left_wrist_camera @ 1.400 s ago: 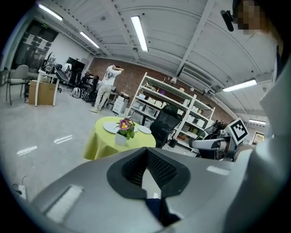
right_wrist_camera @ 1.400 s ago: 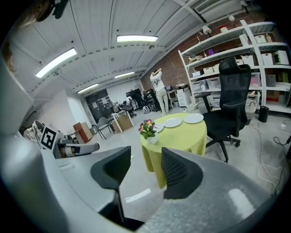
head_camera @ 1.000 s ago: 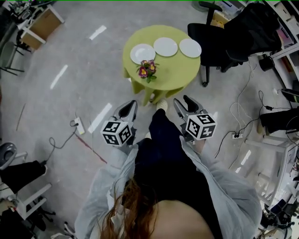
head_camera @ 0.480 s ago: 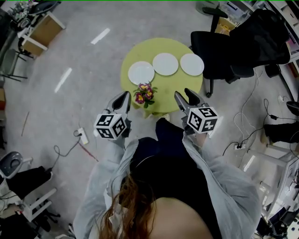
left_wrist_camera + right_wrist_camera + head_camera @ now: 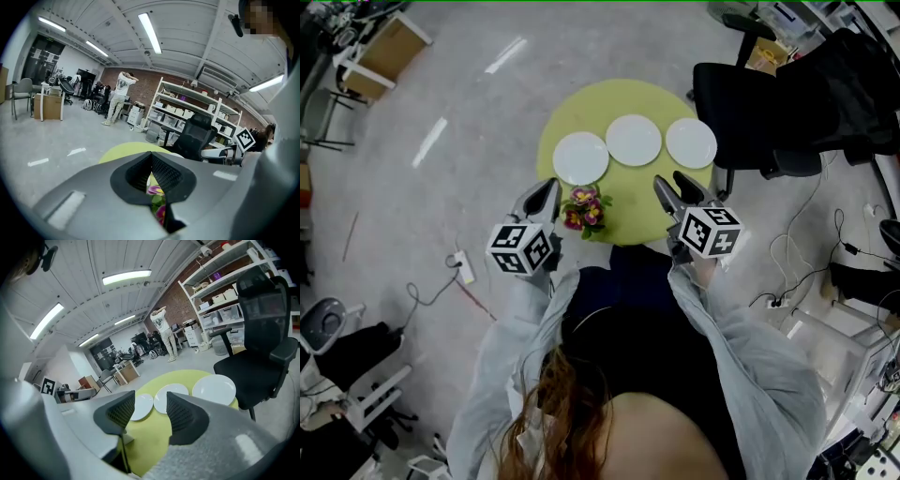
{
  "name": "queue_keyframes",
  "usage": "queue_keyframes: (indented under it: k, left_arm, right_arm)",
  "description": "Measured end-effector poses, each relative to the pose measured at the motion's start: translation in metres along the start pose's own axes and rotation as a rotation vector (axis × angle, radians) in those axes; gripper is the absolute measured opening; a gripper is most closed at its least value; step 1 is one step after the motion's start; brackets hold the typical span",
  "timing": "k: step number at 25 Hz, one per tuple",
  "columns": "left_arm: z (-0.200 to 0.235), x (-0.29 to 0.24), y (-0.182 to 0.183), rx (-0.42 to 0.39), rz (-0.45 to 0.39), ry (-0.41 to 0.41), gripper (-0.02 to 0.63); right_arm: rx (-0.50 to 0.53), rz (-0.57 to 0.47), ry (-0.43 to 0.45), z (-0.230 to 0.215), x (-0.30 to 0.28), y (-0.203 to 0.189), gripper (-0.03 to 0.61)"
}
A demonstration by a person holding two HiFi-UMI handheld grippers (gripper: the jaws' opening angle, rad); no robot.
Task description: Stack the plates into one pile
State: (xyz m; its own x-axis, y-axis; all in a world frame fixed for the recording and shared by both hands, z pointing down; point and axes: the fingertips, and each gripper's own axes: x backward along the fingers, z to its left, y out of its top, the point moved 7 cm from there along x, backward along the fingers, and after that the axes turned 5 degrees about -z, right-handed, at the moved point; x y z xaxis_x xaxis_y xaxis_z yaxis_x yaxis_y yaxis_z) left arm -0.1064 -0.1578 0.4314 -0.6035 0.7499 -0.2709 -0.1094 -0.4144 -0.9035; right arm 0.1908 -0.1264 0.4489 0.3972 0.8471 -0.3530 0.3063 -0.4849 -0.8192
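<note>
Three plates (image 5: 634, 140) in row on table (image 5: 581, 103), ten to two o'clock, unstacked. Left gripper (image 5: 547, 190) seemingly clenched, empty; right gripper (image 5: 675, 187) released, empty. Flowers (image 5: 584, 208) at six to be skirted; end plate taken by rim.

A research lab in an open industrial hall, half workshop, half office. Bare grey concrete floor (image 5: 384, 187) with white tape marks (image 5: 429, 142). A power strip (image 5: 464, 267) with trailing cable at nine o'clock in the head view. Black office chair (image 5: 769, 103) at two o'clock, more chairs and furniture round the edges. Overhead, long strip lights (image 5: 150, 33) on a panelled ceiling. Far off, a brick wall (image 5: 157, 79), white open shelving (image 5: 187, 105) loaded with boxes, work desks (image 5: 49, 105) and a person (image 5: 119, 96) standing. Square-marker cubes on the left hand-held gripper (image 5: 551, 185) and right hand-held gripper (image 5: 670, 180): test-rig gear, not household ware.
</note>
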Motion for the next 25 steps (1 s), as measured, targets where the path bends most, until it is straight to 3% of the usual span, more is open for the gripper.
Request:
queue_keyframes:
  k: [4, 12, 19, 22, 25]
  left_arm:
    - [0.006, -0.017, 0.005, 0.001, -0.018, 0.023, 0.011]
    - [0.011, -0.023, -0.002, 0.016, 0.017, 0.051, 0.011]
    - [0.016, -0.04, -0.01, 0.008, 0.088, -0.008, 0.011]
    - [0.021, -0.053, -0.008, -0.011, 0.111, -0.047, 0.011]
    - [0.023, -0.068, -0.005, -0.013, 0.124, -0.071, 0.011]
  right_arm:
    - [-0.068, 0.002, 0.01, -0.019, -0.015, 0.005, 0.206]
    - [-0.467, -0.011, -0.033, -0.062, -0.024, -0.018, 0.219]
    - [-0.96, -0.182, -0.106, -0.112, -0.008, -0.05, 0.227]
    - [-1.104, -0.269, -0.142, -0.128, -0.004, -0.062, 0.235]
    - [-1.18, -0.321, -0.173, -0.143, -0.006, -0.073, 0.239]
